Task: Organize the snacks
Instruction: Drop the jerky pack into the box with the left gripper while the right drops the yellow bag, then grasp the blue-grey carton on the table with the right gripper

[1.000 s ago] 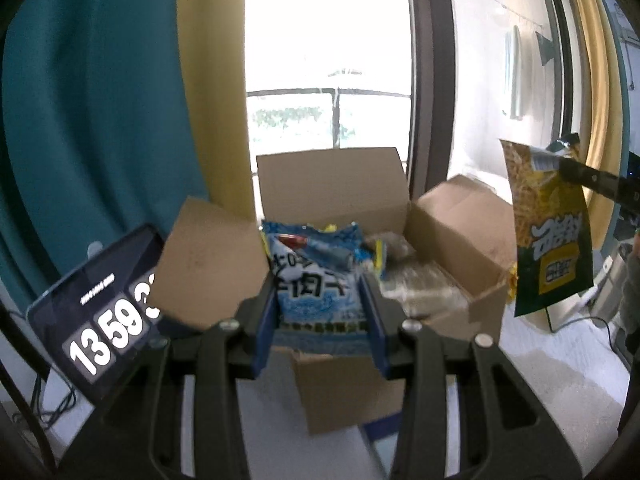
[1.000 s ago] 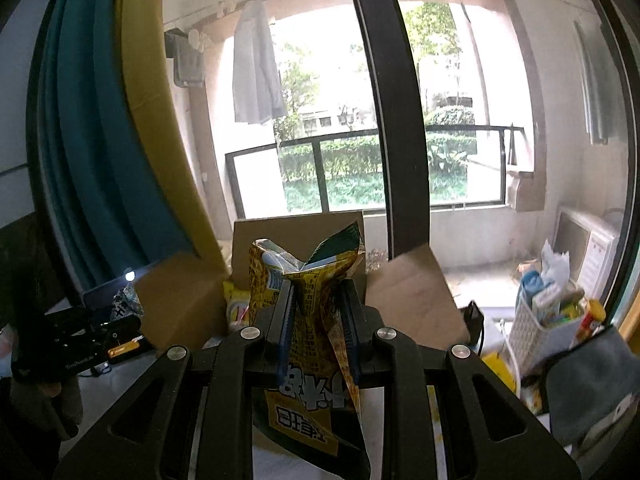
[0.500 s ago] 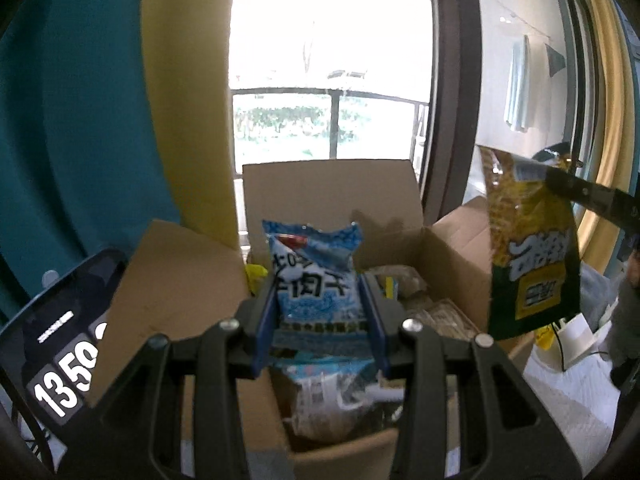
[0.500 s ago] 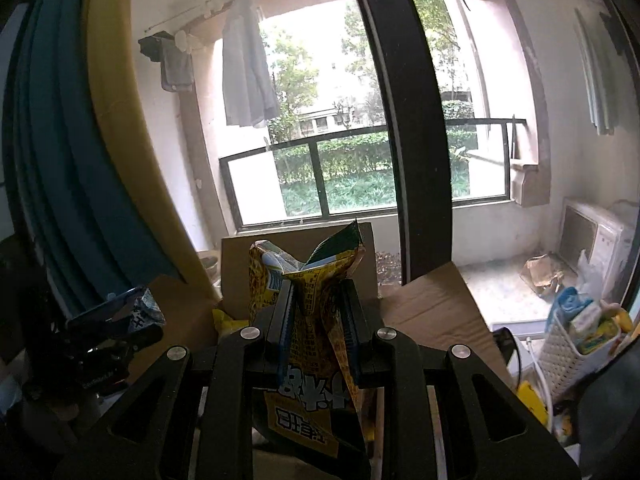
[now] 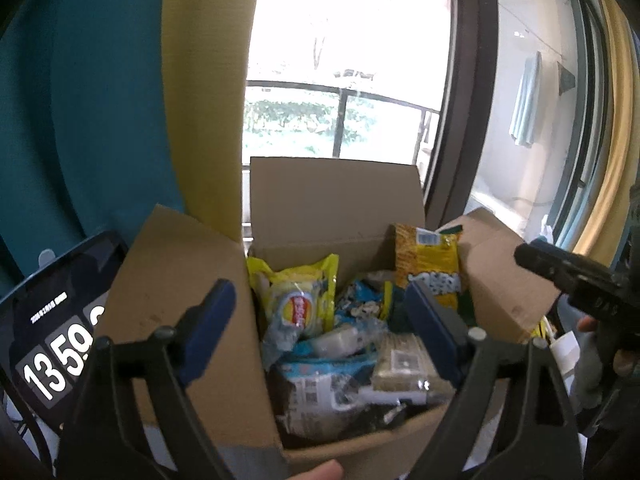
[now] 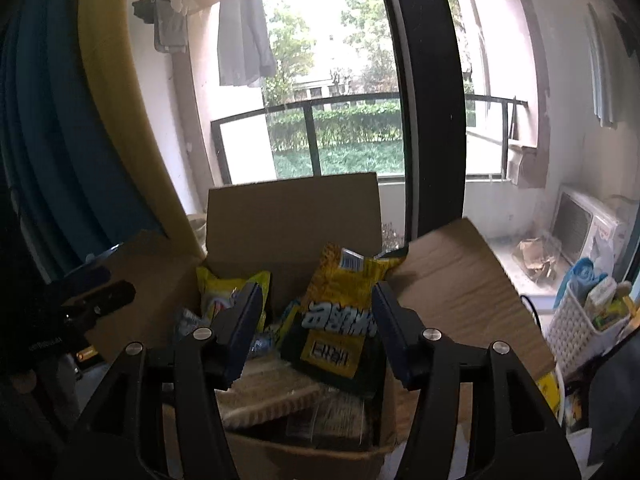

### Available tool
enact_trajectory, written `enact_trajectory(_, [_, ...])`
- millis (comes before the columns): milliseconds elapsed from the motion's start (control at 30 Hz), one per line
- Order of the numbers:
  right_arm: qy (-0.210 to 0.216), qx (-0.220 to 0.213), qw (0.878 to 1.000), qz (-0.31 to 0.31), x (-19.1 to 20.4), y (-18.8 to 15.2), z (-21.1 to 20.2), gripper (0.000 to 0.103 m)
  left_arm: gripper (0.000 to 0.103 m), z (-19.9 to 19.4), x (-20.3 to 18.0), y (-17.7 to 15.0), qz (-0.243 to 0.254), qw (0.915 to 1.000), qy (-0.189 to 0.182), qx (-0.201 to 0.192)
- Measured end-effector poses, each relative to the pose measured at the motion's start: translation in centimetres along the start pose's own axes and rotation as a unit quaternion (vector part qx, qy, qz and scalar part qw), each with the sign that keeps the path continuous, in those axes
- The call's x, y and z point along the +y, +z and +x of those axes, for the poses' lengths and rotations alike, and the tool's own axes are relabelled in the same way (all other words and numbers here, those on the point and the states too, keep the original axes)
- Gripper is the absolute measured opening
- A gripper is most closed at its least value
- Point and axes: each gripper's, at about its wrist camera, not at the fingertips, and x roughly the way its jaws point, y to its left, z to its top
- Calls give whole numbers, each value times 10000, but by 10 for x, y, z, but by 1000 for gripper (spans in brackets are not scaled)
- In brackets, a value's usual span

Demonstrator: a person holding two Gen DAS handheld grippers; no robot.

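Both grippers, left gripper point(image 5: 320, 312) and right gripper point(image 6: 316, 316), are standing apart, empty; the yellow-green snack bag point(image 6: 344, 320) is leaning at the cardboard box's point(image 6: 292, 216) right side, risking toppling out

The cardboard box point(image 5: 336, 204) is sitting open before the window point(image 5: 344, 60), its flaps standing out to the left, right and back. Inside, a chip bag point(image 5: 298, 300) is leaning at the back left, and a noodle packet point(image 6: 344, 320) is standing at the back right against the right flap. Flat packets point(image 5: 400, 364) are lying in front of these, nearer the front wall. A tablet point(image 5: 52, 320) is leaning left of the box. A basket point(image 6: 580, 320) is sitting well to the right.
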Motion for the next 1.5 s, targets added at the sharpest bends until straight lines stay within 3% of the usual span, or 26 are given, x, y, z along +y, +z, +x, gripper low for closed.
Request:
enact_trajectory(733, [235, 304, 9992, -61, 39, -40, -47, 60, 88, -83, -20, -35, 228, 9995, -200, -99])
enact_trajectory(1200, [348, 930, 9951, 32, 74, -100, -35, 60, 88, -113, 2, -84, 111, 9999, -120, 52])
enact_trajectory(1500, [311, 1408, 9895, -37, 94, -134, -13, 60, 88, -114, 34, -115, -252, 9994, 213, 142])
